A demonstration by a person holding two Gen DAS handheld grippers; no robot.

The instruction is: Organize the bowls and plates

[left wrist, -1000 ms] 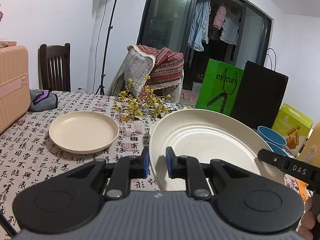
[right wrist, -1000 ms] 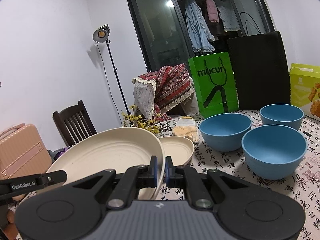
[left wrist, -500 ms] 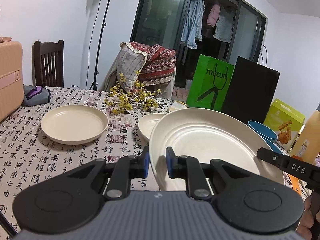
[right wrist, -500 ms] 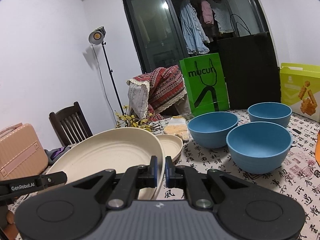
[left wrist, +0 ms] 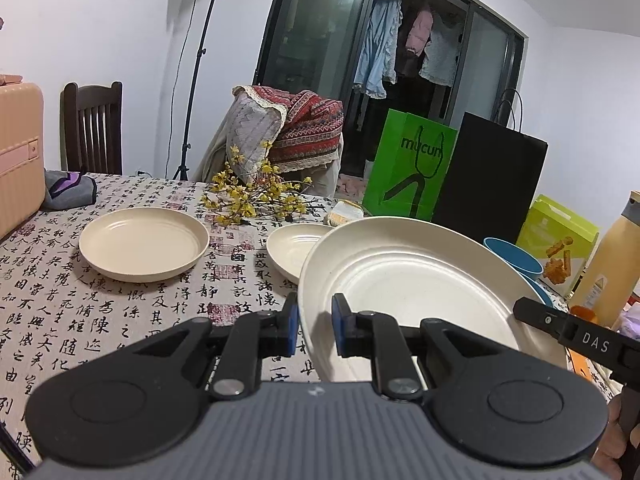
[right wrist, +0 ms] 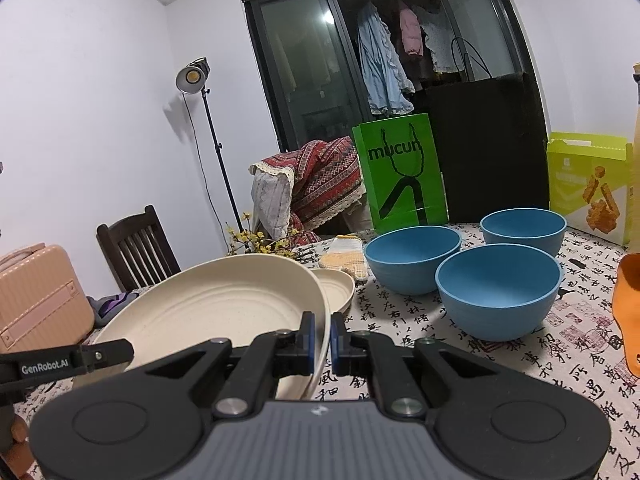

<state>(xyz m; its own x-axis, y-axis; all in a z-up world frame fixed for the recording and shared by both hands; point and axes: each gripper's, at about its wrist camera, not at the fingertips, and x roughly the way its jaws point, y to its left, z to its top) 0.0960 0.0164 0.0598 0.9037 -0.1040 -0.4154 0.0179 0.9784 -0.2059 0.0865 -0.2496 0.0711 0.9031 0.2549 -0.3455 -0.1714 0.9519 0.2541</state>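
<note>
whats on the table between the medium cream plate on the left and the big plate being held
A small cream plate sits between the medium plate and the held big plate, in the left wrist view.

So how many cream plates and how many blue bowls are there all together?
Cream plates: 3, the large plate held by both tools, the medium plate and the small plate on the table.
Blue bowls: 3, the near bowl, the middle bowl and the far bowl.
Total: 6
</note>
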